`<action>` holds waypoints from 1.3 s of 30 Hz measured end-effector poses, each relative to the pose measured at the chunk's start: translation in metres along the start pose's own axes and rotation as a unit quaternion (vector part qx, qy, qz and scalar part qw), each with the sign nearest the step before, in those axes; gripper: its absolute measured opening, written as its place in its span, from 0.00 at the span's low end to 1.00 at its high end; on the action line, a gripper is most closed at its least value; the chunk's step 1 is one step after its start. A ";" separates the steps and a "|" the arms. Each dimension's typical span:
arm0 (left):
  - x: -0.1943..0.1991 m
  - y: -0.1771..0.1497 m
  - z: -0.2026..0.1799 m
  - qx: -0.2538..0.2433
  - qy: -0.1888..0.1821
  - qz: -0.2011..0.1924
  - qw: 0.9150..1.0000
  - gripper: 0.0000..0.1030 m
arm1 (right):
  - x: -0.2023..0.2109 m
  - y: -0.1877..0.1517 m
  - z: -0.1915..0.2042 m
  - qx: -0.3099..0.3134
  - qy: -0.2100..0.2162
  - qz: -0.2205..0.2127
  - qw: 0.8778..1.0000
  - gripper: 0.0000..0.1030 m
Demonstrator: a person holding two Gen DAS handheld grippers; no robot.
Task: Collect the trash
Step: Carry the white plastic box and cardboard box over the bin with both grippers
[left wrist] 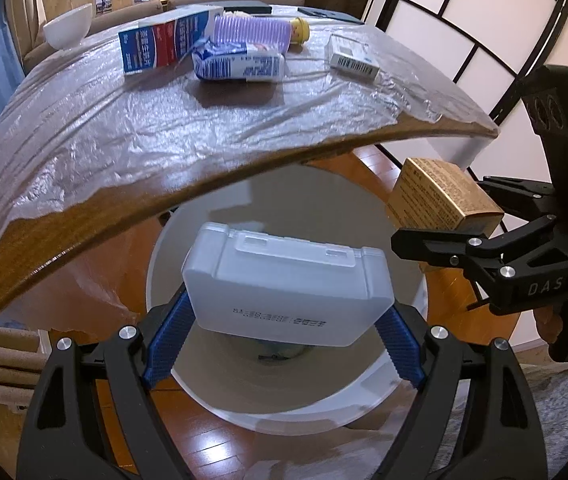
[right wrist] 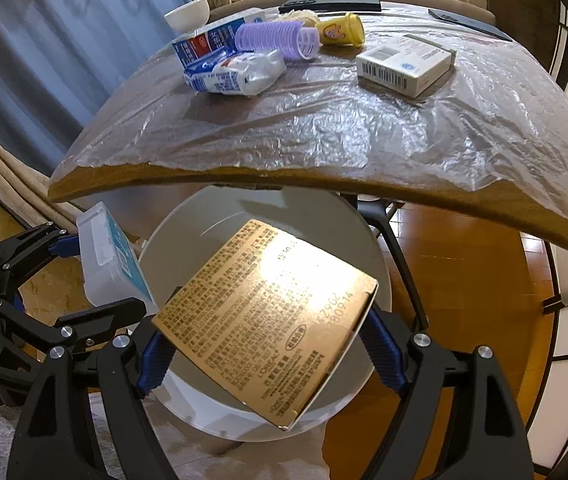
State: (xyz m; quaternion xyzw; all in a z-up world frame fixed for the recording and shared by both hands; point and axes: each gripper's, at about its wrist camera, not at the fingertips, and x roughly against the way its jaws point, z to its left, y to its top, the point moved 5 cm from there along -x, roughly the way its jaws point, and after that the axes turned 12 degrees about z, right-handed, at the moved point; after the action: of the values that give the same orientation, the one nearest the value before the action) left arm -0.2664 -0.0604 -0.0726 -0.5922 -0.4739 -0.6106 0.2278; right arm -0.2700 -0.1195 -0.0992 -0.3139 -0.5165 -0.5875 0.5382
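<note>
Hovering over the round white bin (left wrist: 284, 404), I've got both tools angled steeply down. My left tool (left wrist: 284, 344) is clamped on a smooth, frosted plastic case (left wrist: 288, 284); my right tool (right wrist: 272, 360) grips a shiny gold carton (right wrist: 268, 320) covered in fine print, tilted. Both sit above the bin's mouth, below the edge of the crinkly film-covered tabletop (left wrist: 124, 152).

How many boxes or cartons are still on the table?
3. A blue-and-red carton at the back left, a crushed blue-white carton in front of it, and a white barcoded box to the right. Others could be hidden behind the purple roller.
</note>
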 end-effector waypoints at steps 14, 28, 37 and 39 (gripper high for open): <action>-0.024 -0.001 0.007 0.005 0.011 0.020 1.000 0.84 | -0.025 -0.001 0.001 -0.003 -0.005 0.019 1.000 0.78; -0.048 -0.003 0.014 -0.003 0.022 0.037 0.999 0.84 | -0.043 -0.001 -0.006 -0.009 -0.010 0.036 0.999 0.78; -0.066 -0.001 0.019 -0.009 0.034 0.054 0.998 0.84 | -0.050 -0.006 -0.012 -0.014 -0.014 0.047 0.999 0.78; -0.068 -0.002 0.021 -0.010 0.035 0.056 0.998 0.84 | -0.052 -0.008 -0.012 -0.014 -0.015 0.049 0.999 0.78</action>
State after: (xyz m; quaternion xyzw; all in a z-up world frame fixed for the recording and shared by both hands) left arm -0.2440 -0.0615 -0.1399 -0.5984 -0.4256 -0.6221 0.2715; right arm -0.2635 -0.1158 -0.1522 -0.3546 -0.5005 -0.5627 0.5541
